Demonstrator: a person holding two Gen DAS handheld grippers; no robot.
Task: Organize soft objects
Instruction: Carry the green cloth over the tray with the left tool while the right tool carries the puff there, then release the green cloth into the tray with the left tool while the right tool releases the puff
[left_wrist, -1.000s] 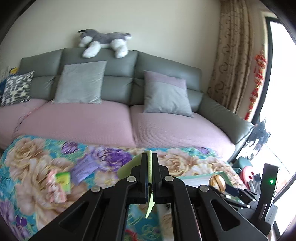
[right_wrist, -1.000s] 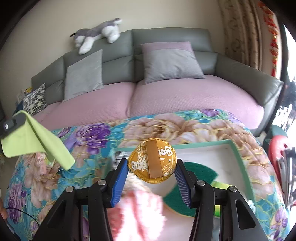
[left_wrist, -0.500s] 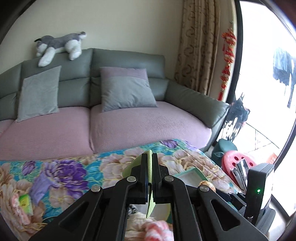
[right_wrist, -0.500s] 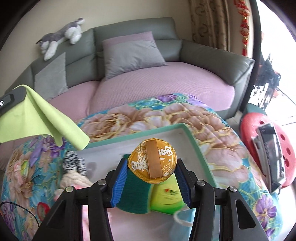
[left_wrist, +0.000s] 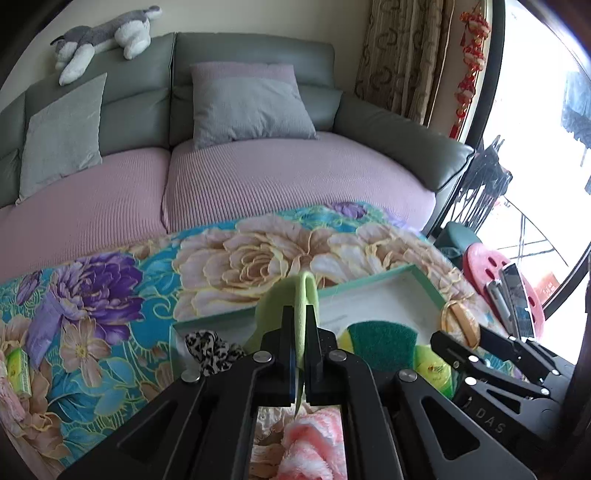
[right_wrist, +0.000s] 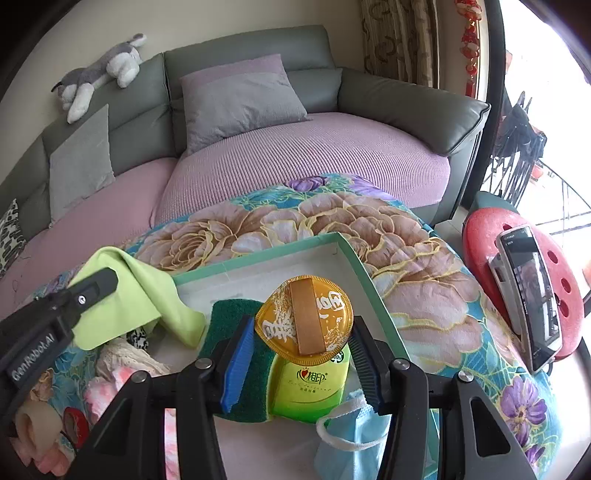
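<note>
green cloth (left_wrist: 284, 306) pinched in left claw (left_wrist: 303, 325), over tray (left_wrist: 424, 280)

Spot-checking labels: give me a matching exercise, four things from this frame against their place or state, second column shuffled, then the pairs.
Things:
1. green cloth
2. gold round packet
3. blue face mask
4. plush dog

Places or states:
A. lying on top of the sofa back
B. clamped in the left gripper
C. lying in the tray, near corner
D. held between the right gripper's fingers

Pairs: 1-B, 2-D, 3-C, 4-A
</note>
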